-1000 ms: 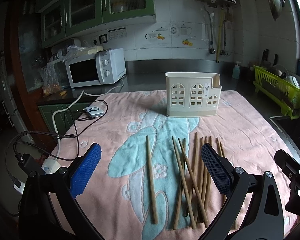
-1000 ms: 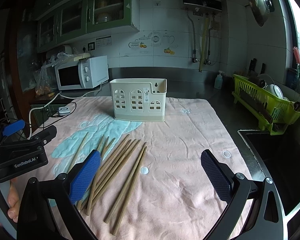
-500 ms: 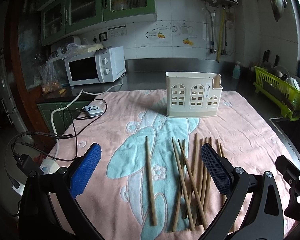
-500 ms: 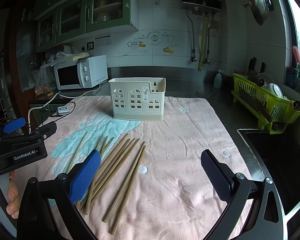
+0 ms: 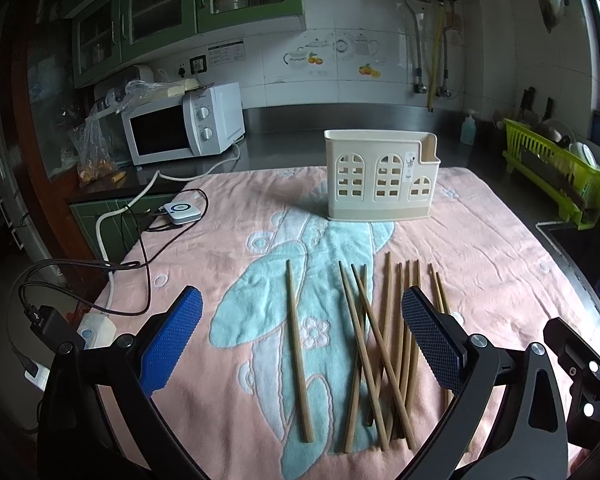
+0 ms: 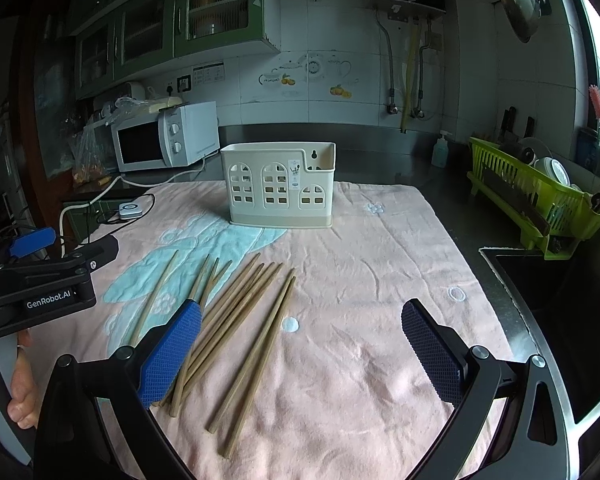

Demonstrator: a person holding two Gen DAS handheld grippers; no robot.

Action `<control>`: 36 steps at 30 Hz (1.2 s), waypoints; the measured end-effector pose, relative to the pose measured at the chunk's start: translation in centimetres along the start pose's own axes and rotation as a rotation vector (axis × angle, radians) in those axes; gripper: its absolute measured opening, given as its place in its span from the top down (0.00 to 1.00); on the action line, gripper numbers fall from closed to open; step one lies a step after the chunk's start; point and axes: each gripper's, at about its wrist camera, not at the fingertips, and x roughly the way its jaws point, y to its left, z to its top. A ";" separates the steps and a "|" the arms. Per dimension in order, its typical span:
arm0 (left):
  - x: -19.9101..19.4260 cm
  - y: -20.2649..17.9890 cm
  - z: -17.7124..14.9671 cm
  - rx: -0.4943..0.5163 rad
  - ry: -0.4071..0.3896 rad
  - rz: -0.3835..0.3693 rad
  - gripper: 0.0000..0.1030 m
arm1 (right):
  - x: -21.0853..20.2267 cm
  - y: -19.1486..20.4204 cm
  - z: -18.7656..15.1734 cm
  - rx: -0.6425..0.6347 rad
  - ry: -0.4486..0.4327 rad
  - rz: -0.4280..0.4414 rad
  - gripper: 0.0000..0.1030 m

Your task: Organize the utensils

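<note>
Several wooden chopsticks (image 5: 376, 344) lie loose on a pink and teal towel (image 5: 480, 248), most of them crossing in a pile, with a single chopstick (image 5: 296, 344) apart on the left. A cream utensil holder (image 5: 380, 178) with arched cut-outs stands upright beyond them. My left gripper (image 5: 300, 340) hovers open above the near ends of the sticks, holding nothing. In the right wrist view the chopsticks (image 6: 236, 320) sit left of centre, the holder (image 6: 280, 190) stands behind, and my right gripper (image 6: 300, 344) is open and empty. The left gripper's body (image 6: 44, 280) shows at the left edge.
A white microwave (image 5: 184, 124) and a bag sit at the back left. Cables (image 5: 132, 240) and a small white device (image 5: 182, 212) lie at the towel's left edge. A green dish rack (image 6: 536, 196) and a sink (image 6: 560, 304) are to the right. A hand (image 6: 18, 396) grips the left tool.
Both grippers have drawn slightly nearer the towel and chopsticks; the view has shifted only a little. Nothing has been grasped or moved.
</note>
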 end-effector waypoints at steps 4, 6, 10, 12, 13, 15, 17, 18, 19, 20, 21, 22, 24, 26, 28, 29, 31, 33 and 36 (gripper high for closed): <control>0.1 0.2 -0.3 0.000 0.007 0.005 0.05 | 0.1 0.2 -0.4 -0.006 0.013 0.010 0.06; 0.2 0.4 -0.3 -0.004 0.013 0.008 0.05 | 0.2 0.3 -0.6 -0.008 0.021 0.014 0.06; 0.5 0.7 -0.6 -0.005 0.029 0.005 0.05 | 0.3 0.3 -1.0 -0.013 0.035 0.015 0.06; 0.6 0.8 -0.8 -0.001 0.035 0.003 0.05 | 0.3 0.2 -1.2 -0.013 0.041 0.014 0.06; 0.7 0.9 -0.9 -0.001 0.039 0.002 0.05 | 0.3 0.2 -1.3 -0.014 0.046 0.015 0.06; 0.8 1.1 -1.2 0.001 0.043 0.004 0.05 | 0.4 0.2 -1.7 -0.018 0.057 0.012 0.06; 0.9 1.4 -1.6 0.002 0.045 0.011 0.05 | 0.6 0.2 -2.1 -0.023 0.073 0.009 0.06; 0.9 1.6 -1.7 0.002 0.047 0.011 0.05 | 0.7 0.2 -2.3 -0.024 0.080 0.009 0.06; 1.0 1.7 -1.9 -0.001 0.053 0.010 0.05 | 0.9 0.2 -2.6 -0.024 0.092 0.012 0.06; 1.1 1.9 -2.1 -0.004 0.058 0.011 0.05 | 1.0 0.2 -2.9 -0.024 0.101 0.015 0.06; 1.2 2.1 -2.2 -0.002 0.060 0.014 0.05 | 1.1 0.3 -3.1 -0.024 0.108 0.018 0.07; 1.3 2.3 -2.4 0.003 0.062 0.020 0.08 | 1.2 0.3 -3.4 -0.025 0.115 0.019 0.07; 1.7 2.6 -2.9 0.008 0.081 0.027 0.15 | 1.4 0.6 -3.9 -0.032 0.130 0.022 0.07; 2.0 3.0 -3.4 0.006 0.101 0.023 0.17 | 1.6 0.9 -4.4 -0.035 0.147 0.029 0.09; 2.3 3.4 -4.2 0.009 0.126 0.018 0.24 | 1.7 1.2 -4.9 -0.041 0.166 0.043 0.20; 2.4 3.4 -4.6 0.012 0.137 0.012 0.25 | 1.9 1.3 -5.1 -0.043 0.182 0.052 0.24; 2.9 3.5 -5.3 0.021 0.160 0.005 0.30 | 2.3 1.6 -5.6 -0.046 0.203 0.062 0.24; 3.2 3.5 -5.9 0.023 0.177 -0.002 0.35 | 2.5 1.8 -6.0 -0.047 0.213 0.067 0.27; 4.2 3.6 -6.4 0.010 0.213 -0.024 0.42 | 3.0 1.8 -6.2 -0.034 0.236 0.089 0.30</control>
